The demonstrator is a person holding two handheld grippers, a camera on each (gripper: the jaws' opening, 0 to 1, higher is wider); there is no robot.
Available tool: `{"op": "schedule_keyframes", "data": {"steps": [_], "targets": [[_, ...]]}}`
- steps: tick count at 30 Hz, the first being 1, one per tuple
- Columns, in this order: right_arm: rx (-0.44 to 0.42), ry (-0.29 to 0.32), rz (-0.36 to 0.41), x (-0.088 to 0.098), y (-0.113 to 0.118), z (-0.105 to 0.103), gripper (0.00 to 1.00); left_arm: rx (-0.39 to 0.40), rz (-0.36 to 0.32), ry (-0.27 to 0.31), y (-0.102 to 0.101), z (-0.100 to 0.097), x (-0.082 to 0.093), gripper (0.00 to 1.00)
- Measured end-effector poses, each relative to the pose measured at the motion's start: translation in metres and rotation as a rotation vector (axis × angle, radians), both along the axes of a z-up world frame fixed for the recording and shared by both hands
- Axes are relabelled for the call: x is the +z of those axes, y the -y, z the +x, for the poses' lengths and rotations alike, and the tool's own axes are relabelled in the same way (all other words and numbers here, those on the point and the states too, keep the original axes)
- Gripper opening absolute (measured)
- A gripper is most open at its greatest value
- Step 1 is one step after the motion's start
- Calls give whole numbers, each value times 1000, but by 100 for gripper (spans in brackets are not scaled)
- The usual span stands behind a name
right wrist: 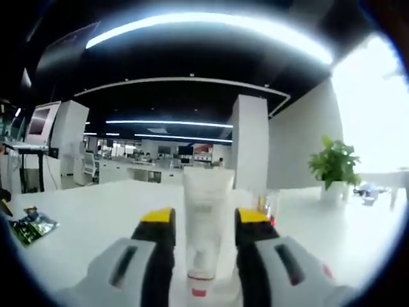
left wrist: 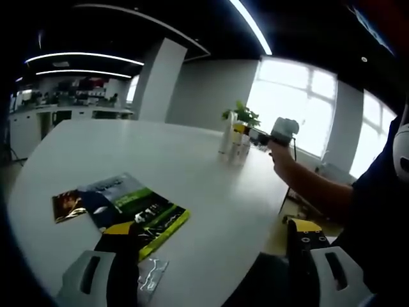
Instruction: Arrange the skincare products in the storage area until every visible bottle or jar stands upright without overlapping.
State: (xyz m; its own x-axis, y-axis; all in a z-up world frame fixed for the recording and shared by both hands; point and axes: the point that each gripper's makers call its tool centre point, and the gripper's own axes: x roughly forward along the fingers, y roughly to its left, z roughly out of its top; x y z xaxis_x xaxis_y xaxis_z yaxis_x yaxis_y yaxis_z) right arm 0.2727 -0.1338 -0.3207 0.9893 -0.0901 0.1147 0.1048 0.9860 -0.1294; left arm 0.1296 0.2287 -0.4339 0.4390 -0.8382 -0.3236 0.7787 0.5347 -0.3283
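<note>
Tube [right wrist: 206,220] standing cap-down between right gripper [right wrist: 204,231] jaws — whether pads touching it, cannot tell. Other bottles [left wrist: 234,142] clustering near far edge of white surface [left wrist: 192,166], beside plant [left wrist: 241,116]. Left gripper [left wrist: 211,262] jaws spreading wide, holding nothing — hovering over magazines [left wrist: 121,211].

In the left gripper view, a stack of magazines [left wrist: 124,211] lies on the near left of the tabletop [left wrist: 192,166]. A cluster of bottles [left wrist: 235,144] stands at its far right edge, with a potted plant [left wrist: 241,116] just behind. In the right gripper view, a tube [right wrist: 206,220] stands cap-down between the jaws of the right hand-held gripper [right wrist: 204,240]; the plant [right wrist: 333,167] sits far right.
</note>
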Motion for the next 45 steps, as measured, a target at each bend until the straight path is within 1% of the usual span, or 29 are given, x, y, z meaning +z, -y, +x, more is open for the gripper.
{"op": "schedule_keyframes", "data": {"steps": [6,14,21,23,29,36,40,45], "targets": [[6,23,-12,13,-5,-5,37,-1,-3,2,0,-1,1,99],[18,37,-16,20,-10,-5,40,6,-6,6,-2,-3,2,99],[32,50,-12,27,-16,-6,44,7,-8,7,-3,-4,2,99],[37,56,-23,31,-19,-6,44,7,-8,8,-4,-4,2,99],[76,62,-25,39,-32,-5,46,8,-10,11,-5,-4,3,99],[97,73,-22,44,-39,-4,53,8,-9,14,-5,-5,4,99],[125,72,-13,46,-45,-2,56,7,-8,17,-4,-5,5,99],[136,80,-17,49,-50,-2,62,7,-10,19,-4,-5,6,99]]}}
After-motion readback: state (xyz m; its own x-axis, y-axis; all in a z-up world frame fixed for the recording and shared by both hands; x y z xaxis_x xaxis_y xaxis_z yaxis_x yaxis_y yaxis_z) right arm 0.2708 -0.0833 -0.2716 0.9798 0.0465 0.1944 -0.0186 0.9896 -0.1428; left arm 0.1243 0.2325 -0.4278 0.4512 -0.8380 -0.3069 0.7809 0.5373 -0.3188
